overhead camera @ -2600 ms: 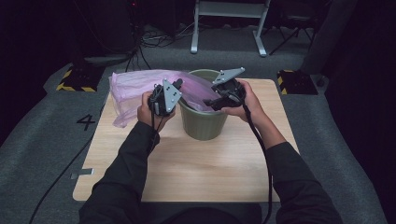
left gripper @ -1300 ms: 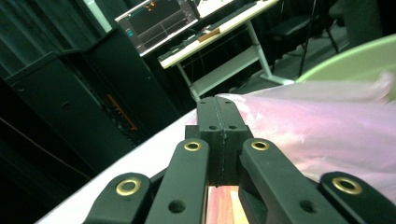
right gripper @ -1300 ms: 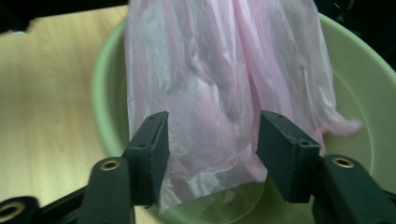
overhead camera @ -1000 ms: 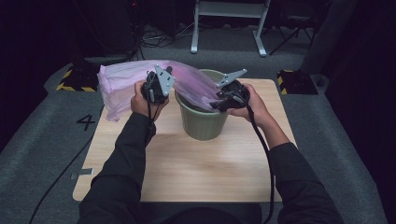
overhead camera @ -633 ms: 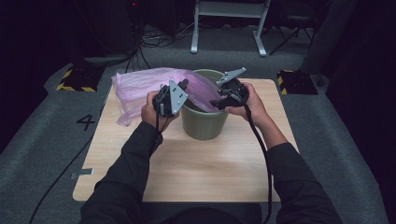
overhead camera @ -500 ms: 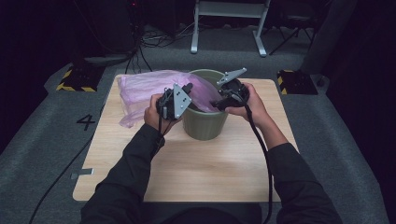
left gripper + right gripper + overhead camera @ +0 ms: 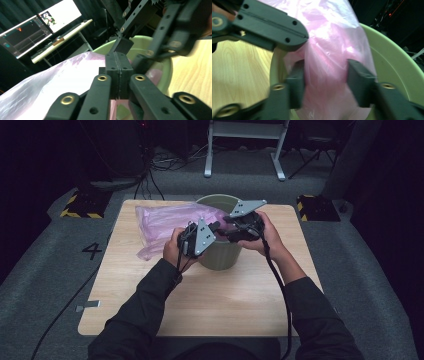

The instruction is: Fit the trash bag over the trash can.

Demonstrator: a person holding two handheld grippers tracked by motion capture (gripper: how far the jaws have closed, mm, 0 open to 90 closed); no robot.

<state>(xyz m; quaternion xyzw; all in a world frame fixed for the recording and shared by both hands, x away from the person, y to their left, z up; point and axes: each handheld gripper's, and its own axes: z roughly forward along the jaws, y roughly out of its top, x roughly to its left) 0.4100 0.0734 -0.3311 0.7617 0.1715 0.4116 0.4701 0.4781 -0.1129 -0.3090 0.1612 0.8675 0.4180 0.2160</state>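
Hard to see from my end where the pink bag (image 7: 170, 222) ends inside the green bin (image 7: 222, 257); both hands cover the near rim in the high view. One bag, one bin, two grippers. The bag is thin, see-through and crinkly, spread over the wooden table (image 7: 225, 305) left of centre with one end draped over the bin's rim. Left gripper (image 7: 116, 72) is clamped shut on the film at frame centre. Right gripper (image 7: 325, 75) has just been closing, jaws apart, bag bunched between them; can't tell if the pads press it.
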